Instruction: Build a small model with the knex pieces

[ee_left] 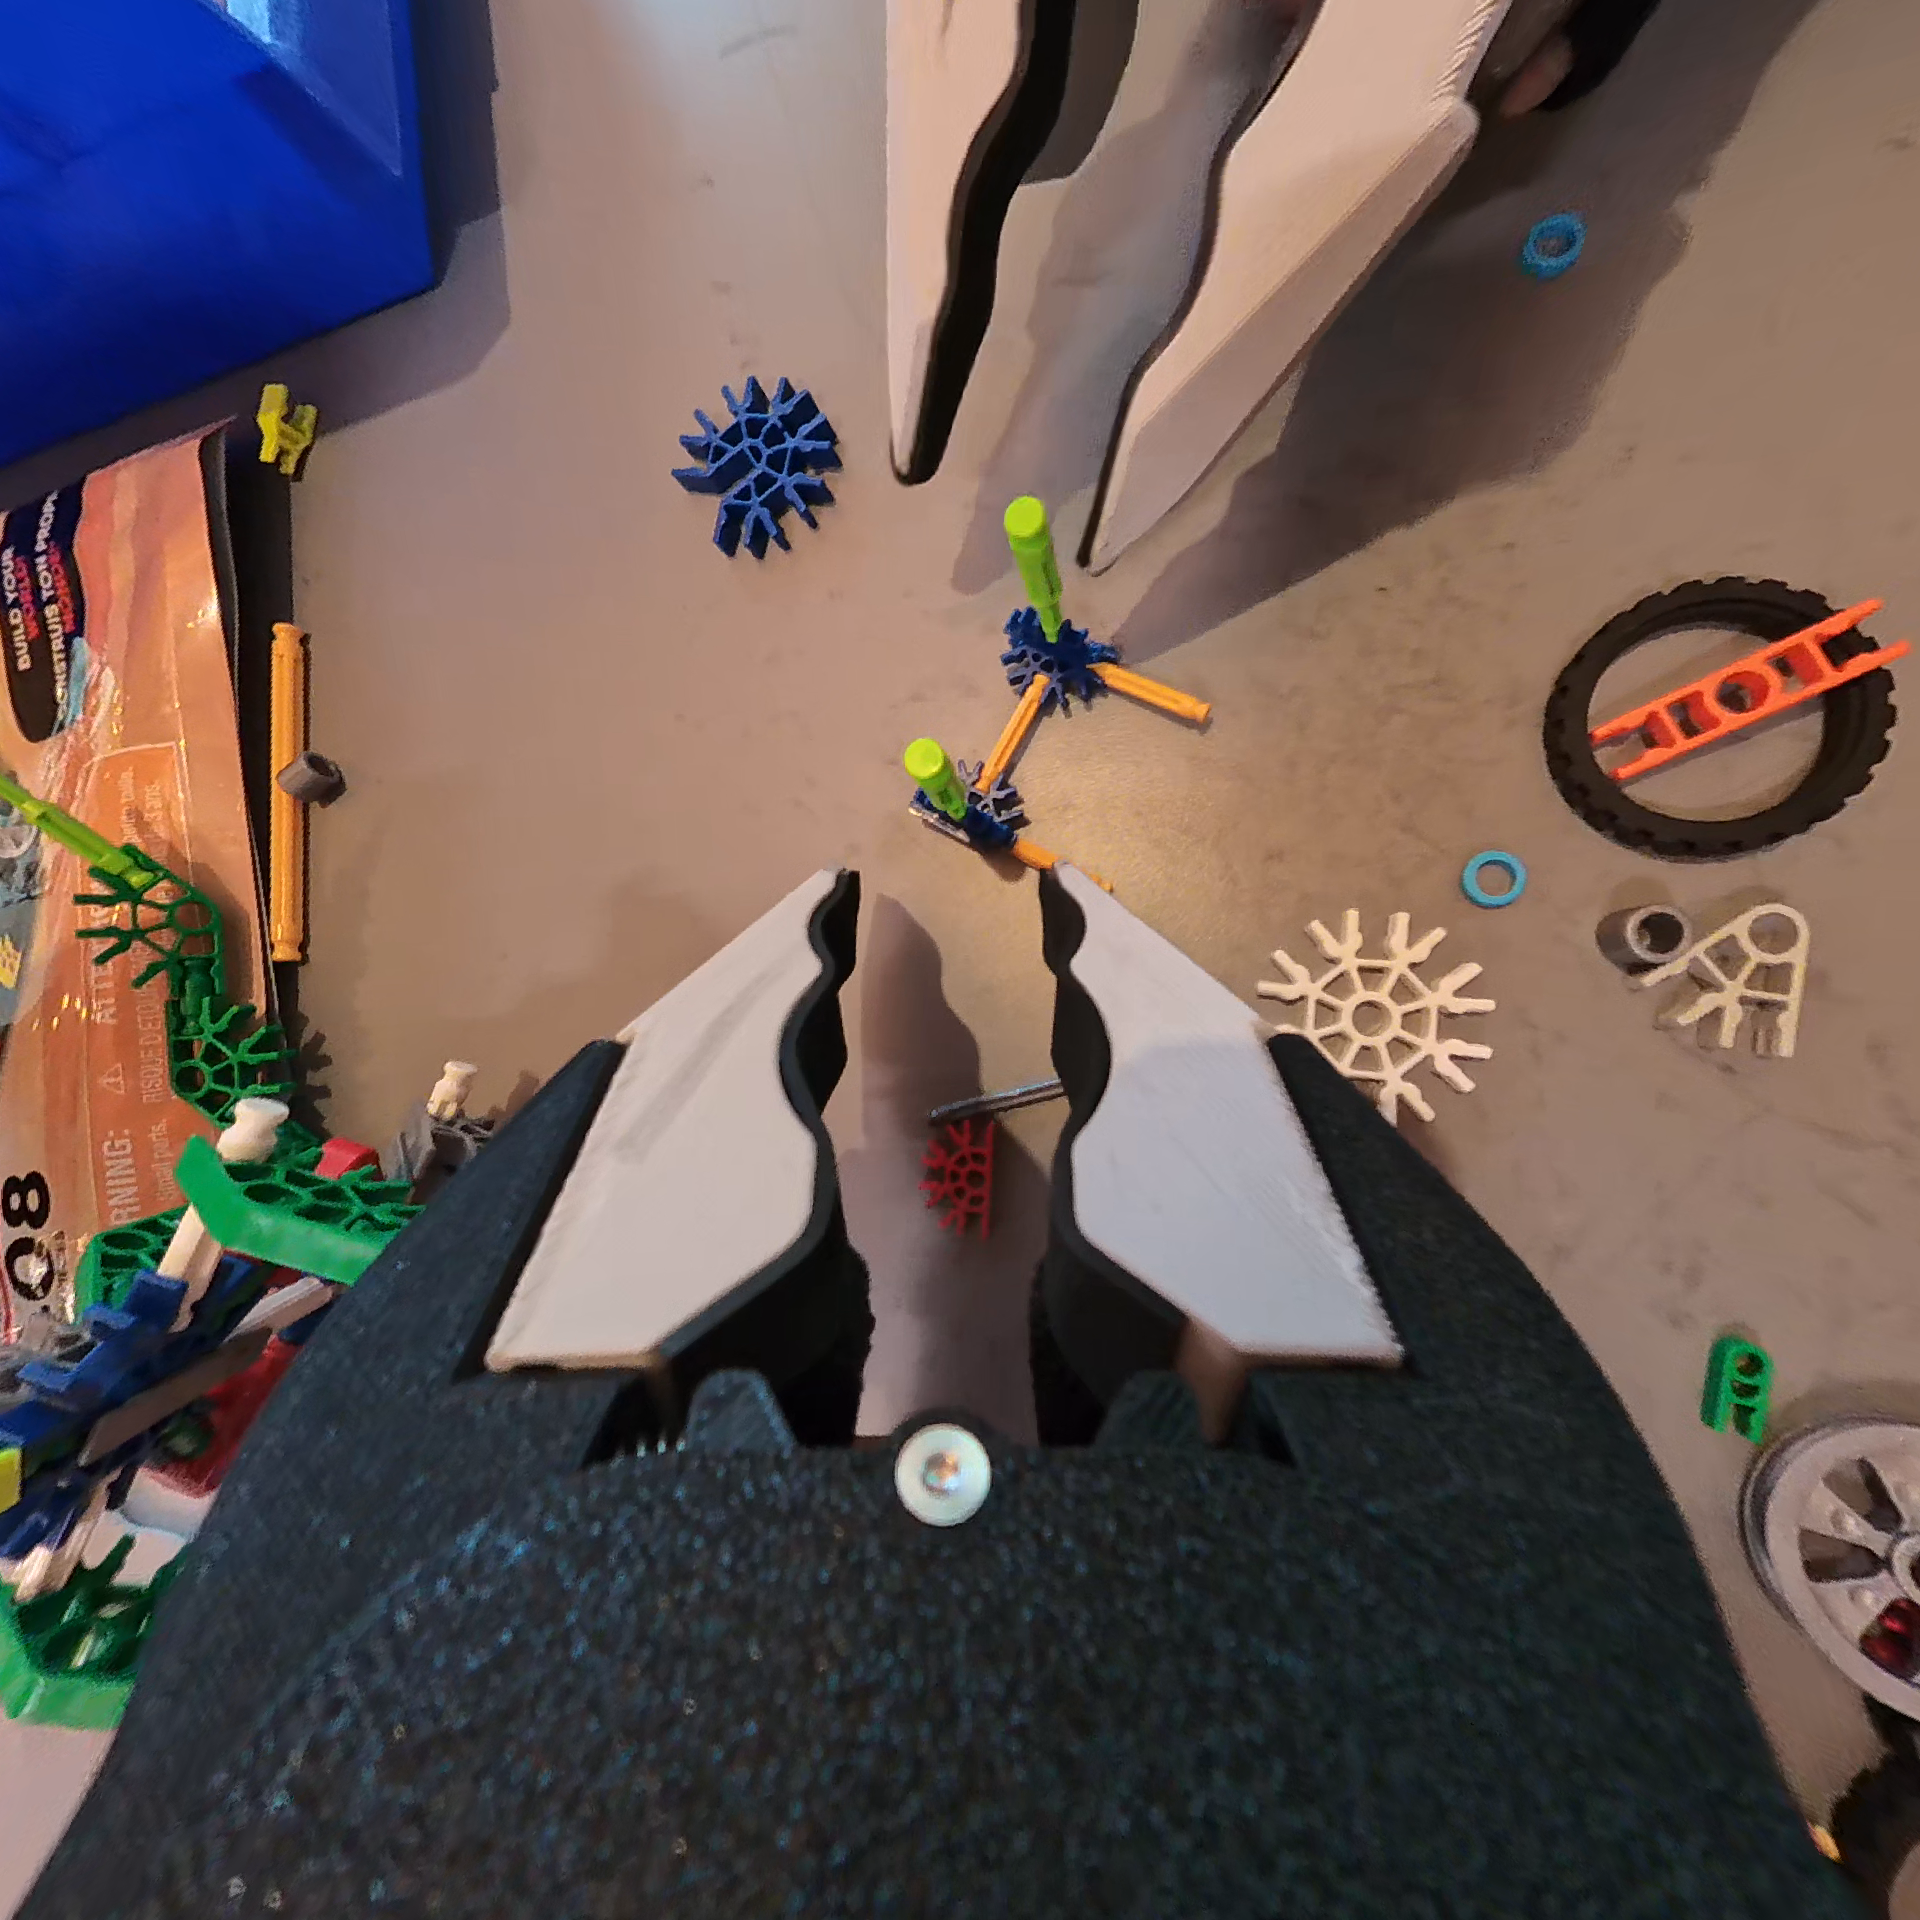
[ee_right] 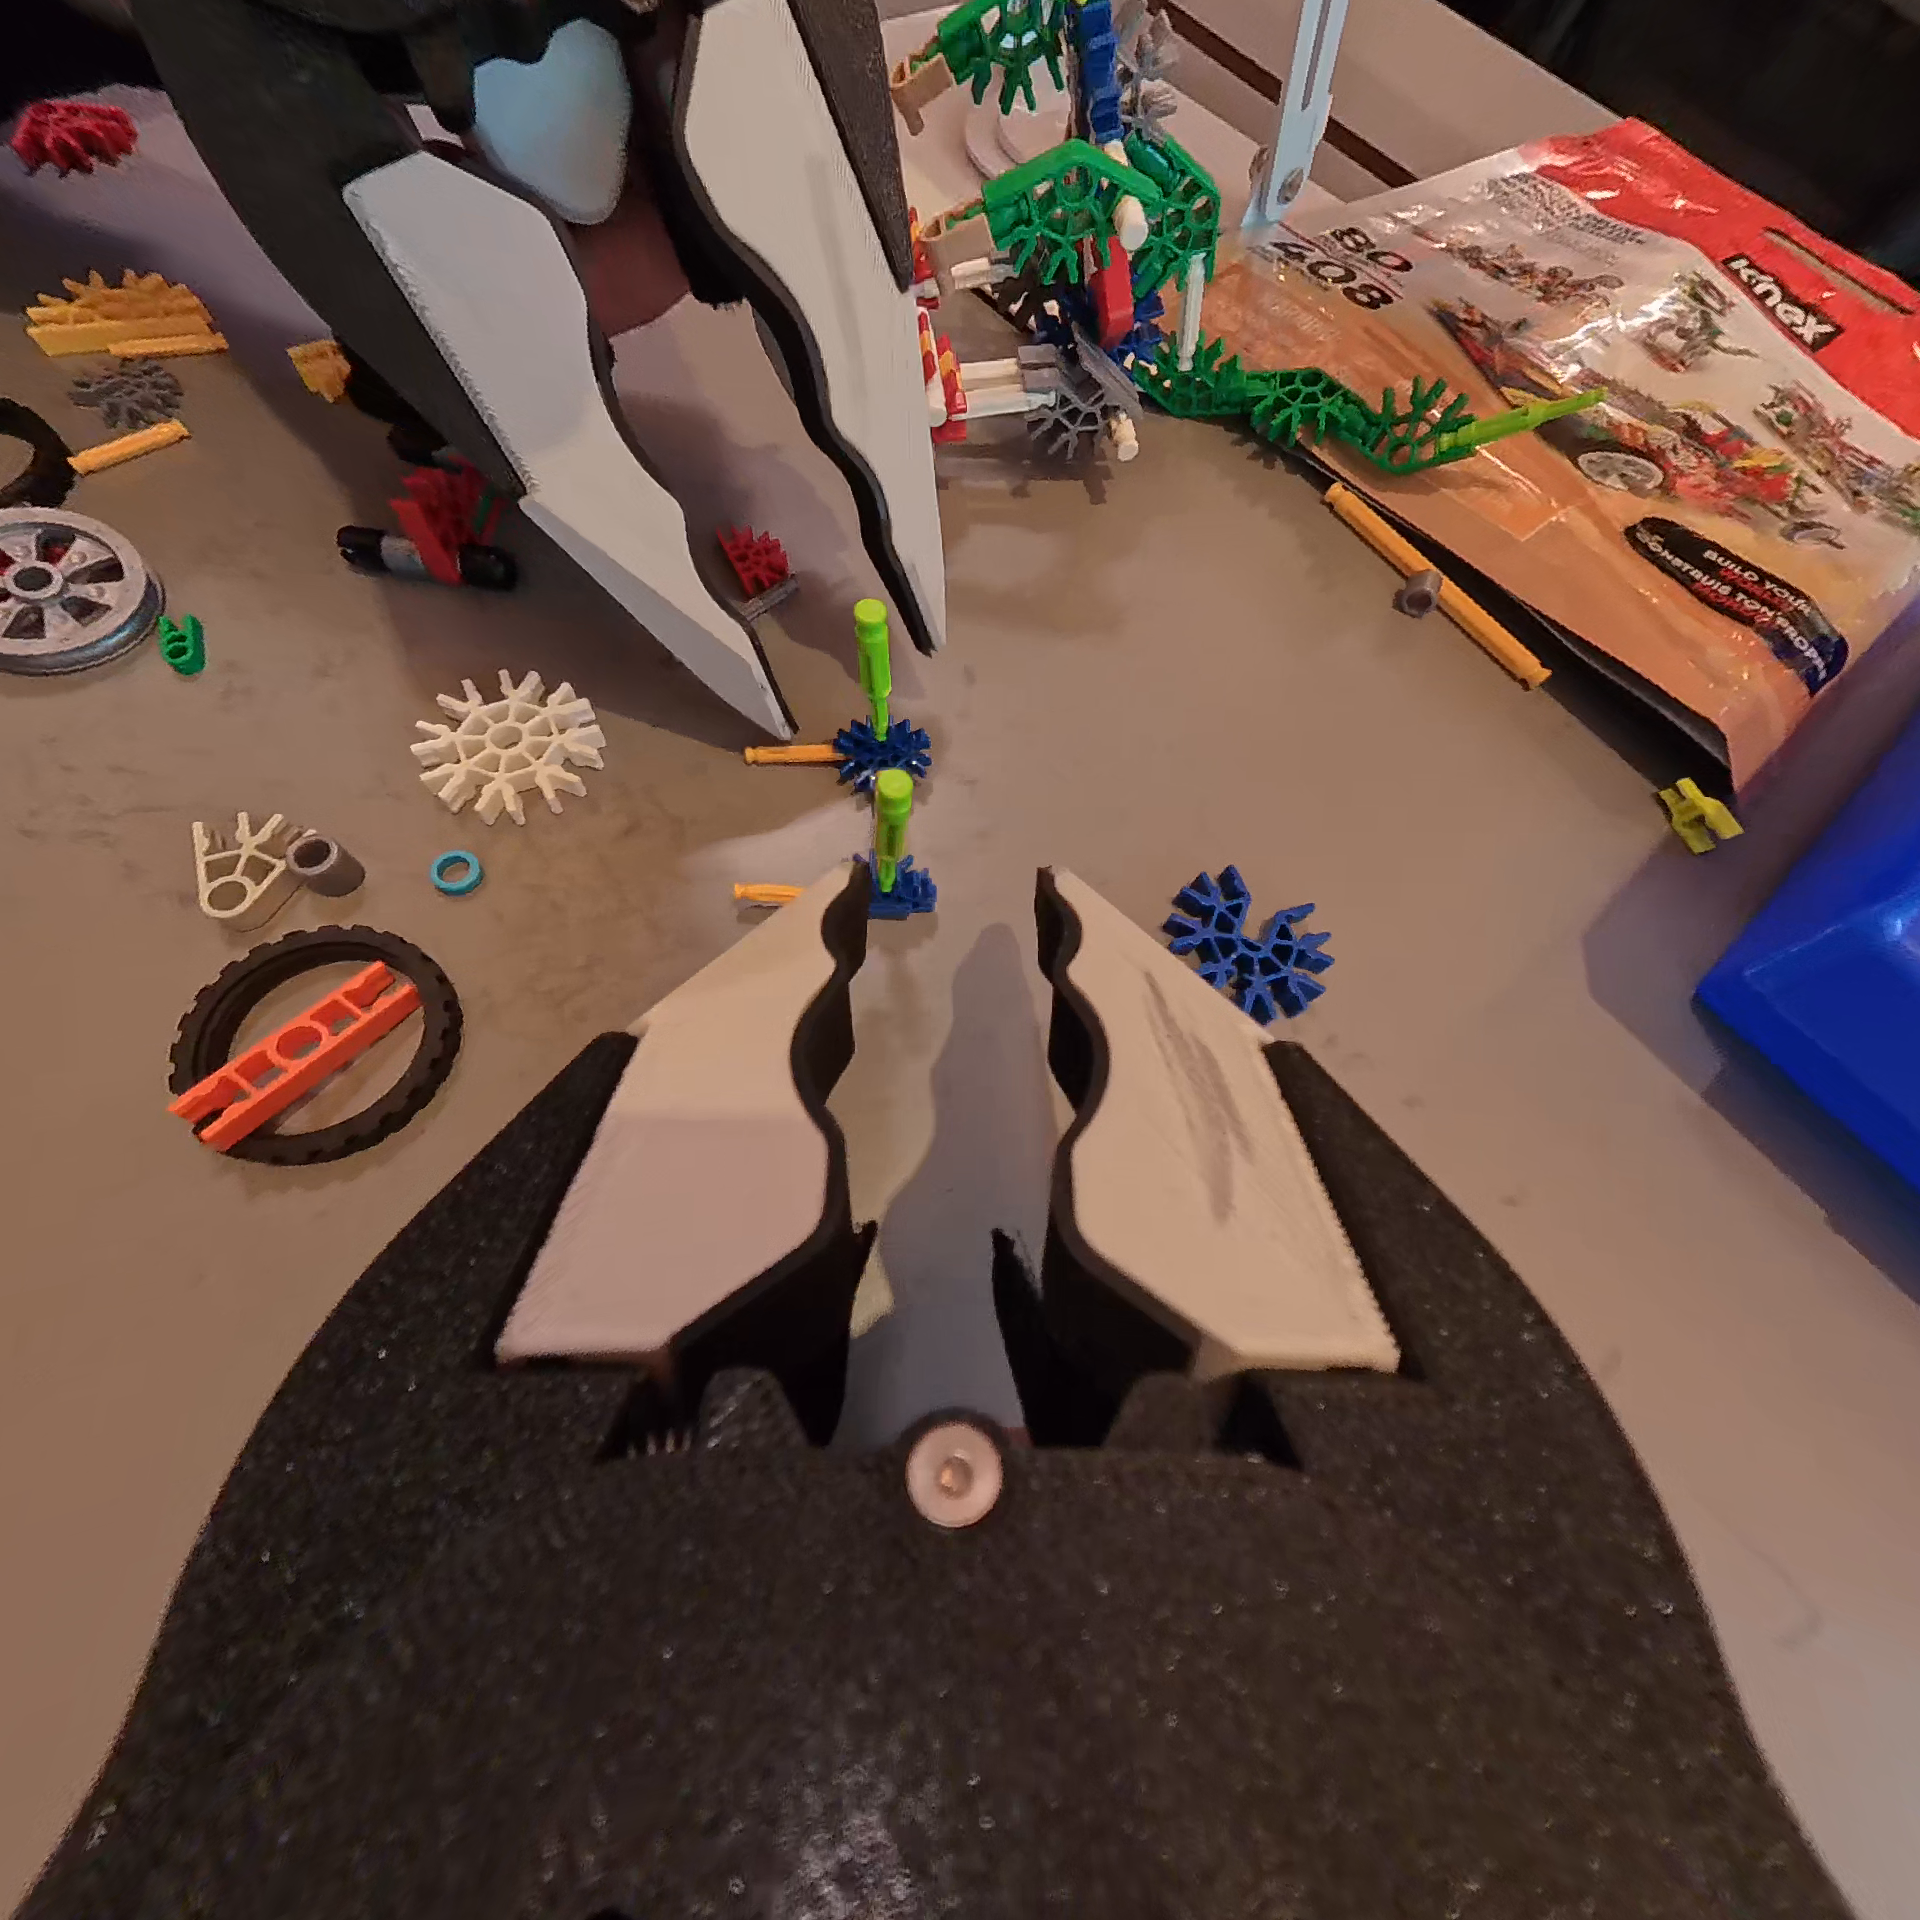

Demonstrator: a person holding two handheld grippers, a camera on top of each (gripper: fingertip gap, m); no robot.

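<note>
A small build of two blue connectors, two upright lime-green rods and short orange rods stands on the grey table between the two grippers; it shows in the right wrist view too. My left gripper is open and empty, its tips just short of the build's near blue connector. My right gripper is open and empty, its left fingertip beside a blue connector. A loose blue snowflake connector lies nearby, also in the right wrist view.
A blue box and a printed plastic bag sit on one side beside a green, blue and white model. A white snowflake connector, a black tyre with an orange piece, a grey wheel, teal rings and a long orange rod lie scattered. Left tips to right tips: about 6 centimetres. The loose blue snowflake connector lies around 5 centimetres away from my right fingertips. Seen from the right wrist view as well.
</note>
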